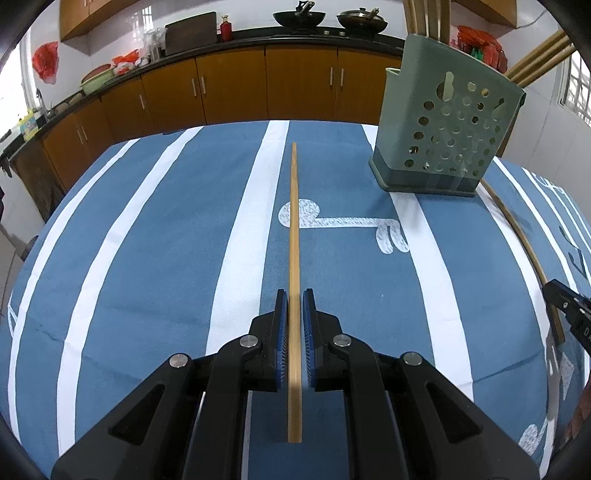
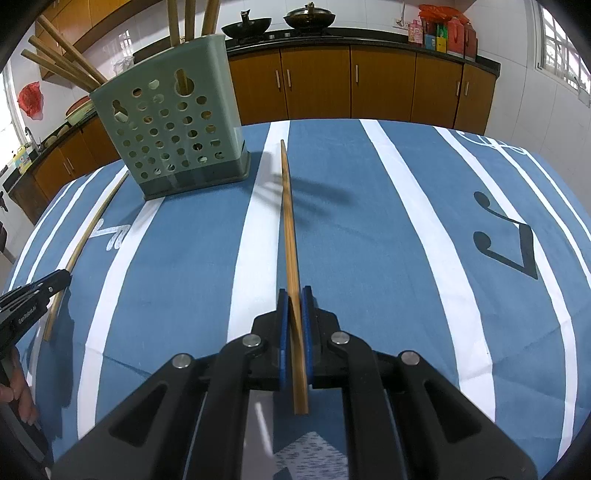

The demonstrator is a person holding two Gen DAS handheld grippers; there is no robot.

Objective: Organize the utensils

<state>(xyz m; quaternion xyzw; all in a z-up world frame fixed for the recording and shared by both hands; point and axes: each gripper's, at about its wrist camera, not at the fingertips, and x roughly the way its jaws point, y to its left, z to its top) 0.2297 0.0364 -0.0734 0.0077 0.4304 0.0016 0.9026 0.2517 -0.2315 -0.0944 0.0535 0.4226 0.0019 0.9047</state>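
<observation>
My left gripper (image 1: 294, 295) is shut on a bamboo chopstick (image 1: 294, 221) that points forward, low over the blue striped tablecloth (image 1: 147, 258). My right gripper (image 2: 294, 293) is shut on a second chopstick (image 2: 288, 221), held the same way. A green perforated utensil holder (image 1: 443, 125) stands at the far right in the left wrist view. In the right wrist view the holder (image 2: 170, 122) is at the far left, with several chopsticks (image 2: 62, 62) sticking out of it. Each view catches the other gripper at its edge: the right gripper (image 1: 557, 295), the left gripper (image 2: 55, 280).
The tablecloth (image 2: 406, 258) covers a round table whose far edge lies just past the holder. Behind it runs a dark counter (image 1: 258, 37) with two woks (image 1: 299, 16) over wooden cabinets (image 2: 369, 81). A hand (image 2: 18, 398) shows at the lower left.
</observation>
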